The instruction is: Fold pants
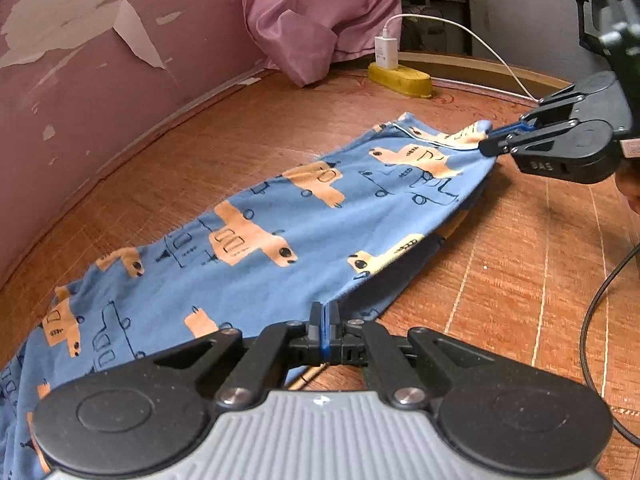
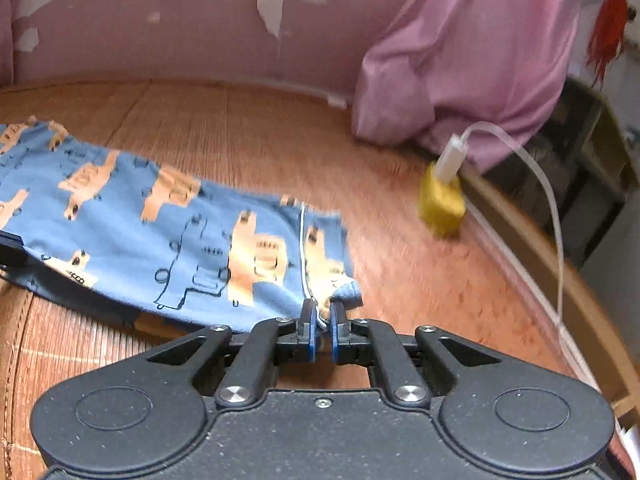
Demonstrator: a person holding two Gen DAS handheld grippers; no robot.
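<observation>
Blue pants (image 1: 256, 240) printed with orange vehicles lie stretched along a woven brown mat. My left gripper (image 1: 325, 312) is shut on the near edge of the pants, with cloth pinched between its blue pads. My right gripper (image 1: 494, 142) shows at the far right in the left wrist view, shut on the cuffed end of the pants. In the right wrist view the pants (image 2: 168, 224) spread to the left, and the right gripper (image 2: 323, 312) pinches the corner by the white seam. The near edge of the cloth hangs lifted, casting a shadow on the mat.
A yellow power strip (image 1: 400, 78) with a white charger and cable (image 1: 476, 40) sits on the mat beyond the pants. A pink cloth bundle (image 1: 320, 20) leans on the peeling pink wall (image 1: 100, 60). A black cable (image 1: 600, 308) runs at right. The mat's wooden rim (image 2: 560, 272) is on the right.
</observation>
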